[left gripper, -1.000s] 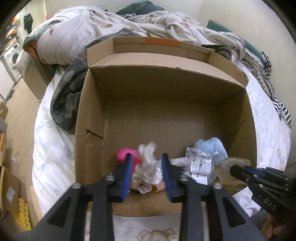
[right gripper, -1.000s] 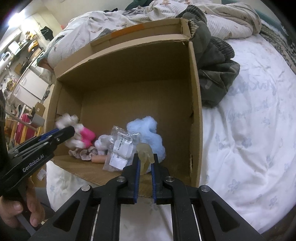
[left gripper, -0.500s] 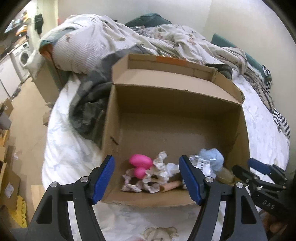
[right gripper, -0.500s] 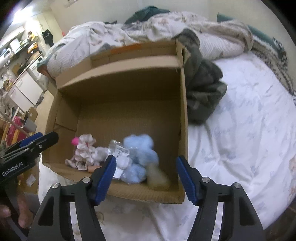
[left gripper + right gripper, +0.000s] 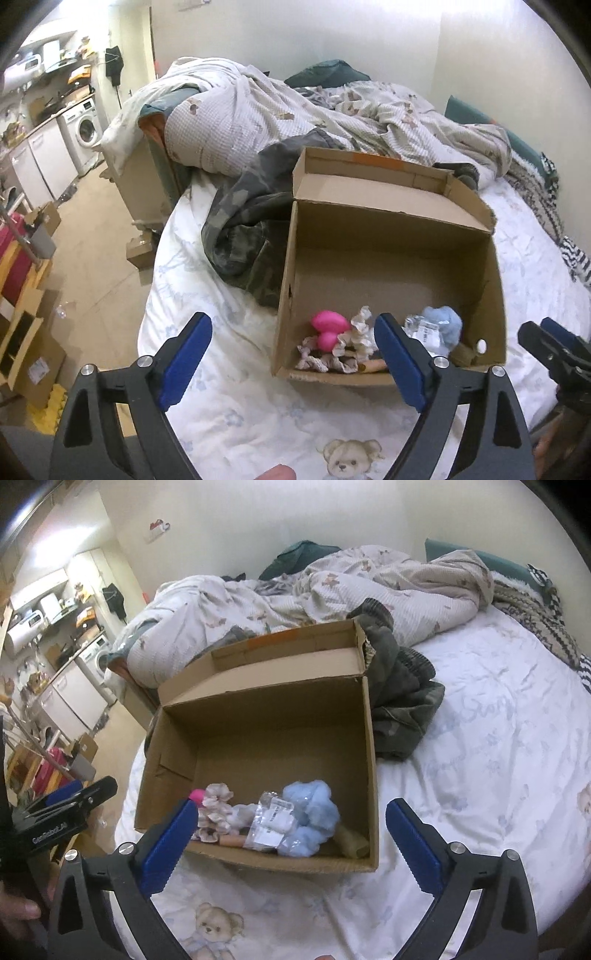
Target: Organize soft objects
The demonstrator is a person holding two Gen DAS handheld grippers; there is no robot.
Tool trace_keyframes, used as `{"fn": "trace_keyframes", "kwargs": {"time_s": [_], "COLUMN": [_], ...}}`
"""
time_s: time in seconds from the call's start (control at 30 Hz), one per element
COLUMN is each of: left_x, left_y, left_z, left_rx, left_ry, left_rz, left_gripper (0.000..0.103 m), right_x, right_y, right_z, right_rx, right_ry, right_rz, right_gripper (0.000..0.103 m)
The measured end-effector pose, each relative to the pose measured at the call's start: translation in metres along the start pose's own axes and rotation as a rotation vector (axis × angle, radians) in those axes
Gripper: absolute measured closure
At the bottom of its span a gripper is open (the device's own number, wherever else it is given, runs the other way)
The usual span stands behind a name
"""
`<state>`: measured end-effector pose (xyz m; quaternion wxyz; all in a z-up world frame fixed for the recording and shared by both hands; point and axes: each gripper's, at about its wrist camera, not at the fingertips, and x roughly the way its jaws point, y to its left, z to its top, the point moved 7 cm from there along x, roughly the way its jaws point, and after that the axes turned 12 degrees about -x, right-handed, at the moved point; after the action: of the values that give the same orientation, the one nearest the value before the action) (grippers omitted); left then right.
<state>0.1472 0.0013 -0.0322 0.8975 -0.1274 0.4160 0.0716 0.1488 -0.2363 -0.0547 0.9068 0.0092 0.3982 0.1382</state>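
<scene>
A second ago both my tongs were down in the cardboard box point(image 5: 369, 760), the left shut around the frilly cream scrunchie and the right pinching the pale beige piece; now both have let go and pulled back above the bed, so I judge both drops done and my hands free for whatever soft thing comes next. My left tongs point(image 5: 291, 363) gape wide and hold nothing, hanging over the sheet by the box's near left corner. My right tongs point(image 5: 291, 843) are just as wide and just as bare, in front of the box's near wall. The box sits on the bed point(image 5: 498, 760) near its foot edge, flaps up at the back, a dark camouflage garment point(image 5: 243, 229) bunched against its far left side. Everything I've put in lies crowded along the near wall: the pink piece point(image 5: 330, 326) at the left, the cream scrunchie point(image 5: 214, 808) touching it, a small tan stick-like thing point(image 5: 232, 841) below, a clear plastic packet with a white label point(image 5: 271, 821) in the middle, the fluffy blue pile point(image 5: 314, 812) beside it, and the beige piece point(image 5: 352, 842) in the near right corner. The rest of the box floor is bare cardboard.
</scene>
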Motion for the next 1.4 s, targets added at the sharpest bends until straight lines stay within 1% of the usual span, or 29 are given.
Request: {"fn": "trace_keyframes", "kwargs": {"time_s": [0.07, 0.1, 0.3, 0.4, 0.53, 0.6, 0.67, 0.8, 1.07, 1.4], "left_x": [-0.007, -0.01, -0.022, -0.021, -0.015, -0.012, -0.009, -0.006, -0.007, -0.006], "left_y": [0.001, 0.002, 0.008, 0.009, 0.006, 0.008, 0.012, 0.015, 0.008, 0.007], "left_z": [-0.004, -0.006, -0.02, -0.025, -0.027, -0.026, -0.025, -0.026, -0.029, -0.03], "left_rx": [0.004, 0.006, 0.028, 0.027, 0.046, 0.051, 0.035, 0.014, 0.041, 0.041], "left_ry": [-0.008, -0.016, -0.046, -0.035, -0.046, -0.052, -0.046, -0.017, -0.02, -0.01], "left_rz": [-0.01, -0.011, 0.006, 0.004, 0.0, 0.024, 0.034, 0.005, -0.004, -0.012], "left_gripper": [0.002, 0.001, 0.001, 0.001, 0.001, 0.001, 0.001, 0.001, 0.001, 0.001], "right_x": [-0.003, -0.005, -0.012, -0.01, -0.001, 0.004, 0.005, 0.005, 0.006, 0.007], "right_y": [0.003, 0.006, 0.017, 0.023, 0.029, 0.031, 0.032, 0.03, 0.026, 0.025], "right_z": [-0.004, -0.005, -0.016, -0.022, -0.025, -0.025, -0.024, -0.024, -0.023, -0.025], "right_rx": [0.008, 0.01, -0.002, -0.01, -0.057, -0.078, -0.09, -0.087, -0.066, -0.056], "right_ry": [-0.009, -0.013, -0.041, -0.042, -0.022, -0.018, -0.019, -0.023, -0.018, -0.011], "right_rz": [0.007, 0.008, -0.021, -0.03, -0.044, -0.063, -0.073, -0.079, -0.08, -0.078], "right_gripper": [0.0, 0.0, 0.0, 0.0, 0.0, 0.0, 0.0, 0.0, 0.0, 0.0]}}
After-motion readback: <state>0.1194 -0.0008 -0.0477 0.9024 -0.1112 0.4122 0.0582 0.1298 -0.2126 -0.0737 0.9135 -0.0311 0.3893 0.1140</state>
